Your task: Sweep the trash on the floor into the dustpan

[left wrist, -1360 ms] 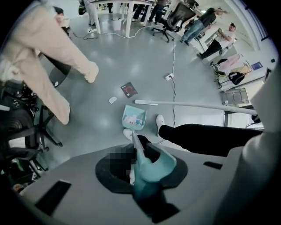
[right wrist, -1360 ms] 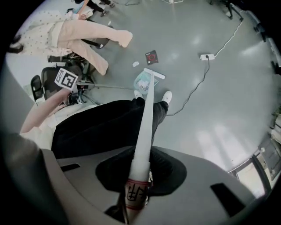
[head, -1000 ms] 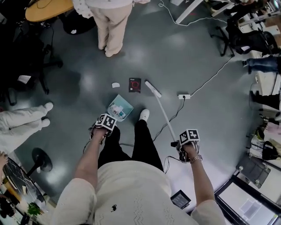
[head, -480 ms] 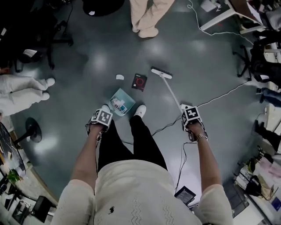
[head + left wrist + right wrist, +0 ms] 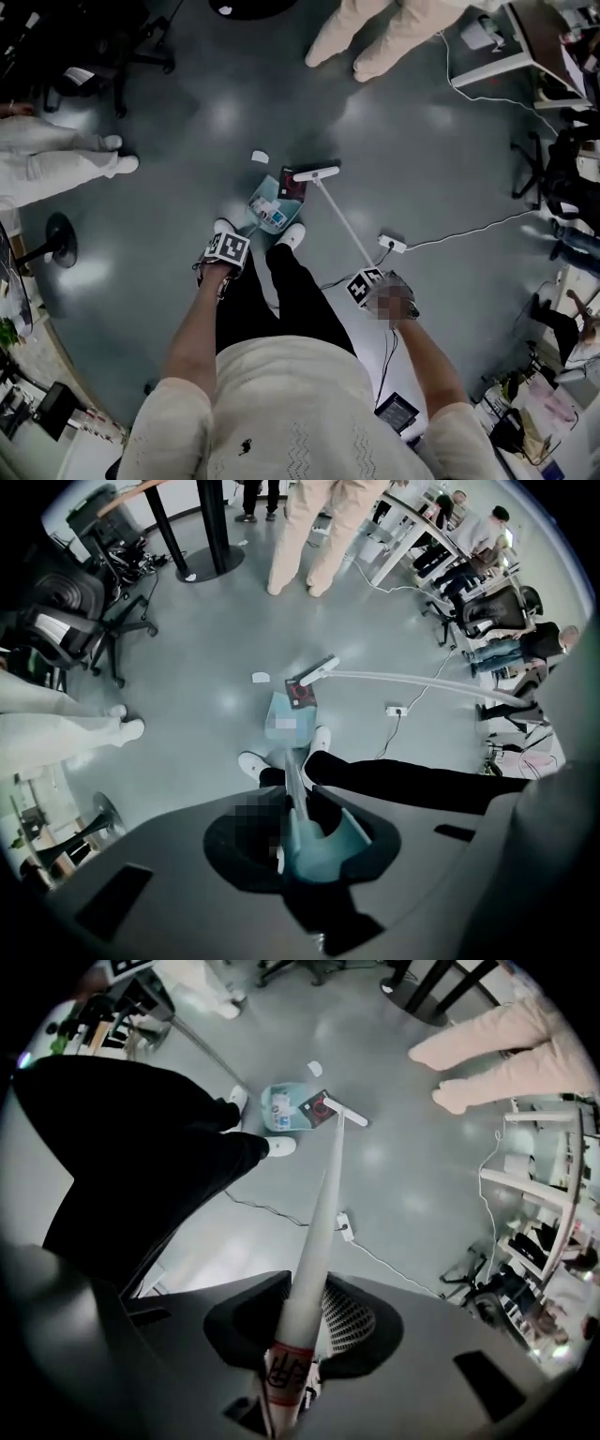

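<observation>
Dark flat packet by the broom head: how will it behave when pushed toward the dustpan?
The packet lies flat and looks thin, so it is probably light and should slide, not roll, on the glossy floor. Being so flat, it may slip under the broom or catch at the dustpan lip. Its straight edges suggest some stiffness.

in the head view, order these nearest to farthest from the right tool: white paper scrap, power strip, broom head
1. power strip: on the floor just beyond the right tool, slightly to its right.
2. broom head: at the far end of the broom handle the tool grips, ahead and left.
3. white paper scrap: farthest, on the floor left of the broom head.
</observation>
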The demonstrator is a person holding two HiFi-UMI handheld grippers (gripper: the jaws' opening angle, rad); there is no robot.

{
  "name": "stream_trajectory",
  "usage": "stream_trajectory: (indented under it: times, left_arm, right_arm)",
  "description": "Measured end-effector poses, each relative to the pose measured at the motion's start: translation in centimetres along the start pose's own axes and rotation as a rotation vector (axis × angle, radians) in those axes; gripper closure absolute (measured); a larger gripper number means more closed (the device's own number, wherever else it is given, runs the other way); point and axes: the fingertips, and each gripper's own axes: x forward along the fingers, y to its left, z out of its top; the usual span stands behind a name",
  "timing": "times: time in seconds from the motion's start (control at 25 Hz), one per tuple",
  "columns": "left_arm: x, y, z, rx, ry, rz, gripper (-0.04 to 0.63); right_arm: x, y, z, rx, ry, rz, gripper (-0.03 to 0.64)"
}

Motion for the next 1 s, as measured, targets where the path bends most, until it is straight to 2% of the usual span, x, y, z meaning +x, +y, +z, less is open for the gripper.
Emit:
stream_trajectory:
  times: [0.2,0.4,0.64,0.76,1.0]
  left_arm:
    - [0.4,-0.9,0.3,-0.008,-0.015,-0.010,0.503]
    - [-0.2,0.8,-0.2,-0.018,-0.017,-0.015,0.503]
    - [-2.7,3.9,0.4,0.040,-0.081,-0.025,0.502]
    - [-4.2,7.2,-0.3,0.079,-0.099,-0.018,0.502]
    - [-7.3,16.0,-0.4,0.131,-0.122,0.002,0.502]
  right_arm:
    - [-1.3,4.3,0.4,-0.043,-0.030,0.131,0.528]
    - [-3.6,7.3,0.9,-0.047,-0.050,0.217,0.528]
    - [-7.1,7.5,-0.7,0.133,-0.088,0.361,0.528]
    - [-8.9,7.3,-1.0,0.239,-0.113,0.411,0.529]
    - [-11.3,5.4,3.3,0.495,-0.148,0.429,0.529]
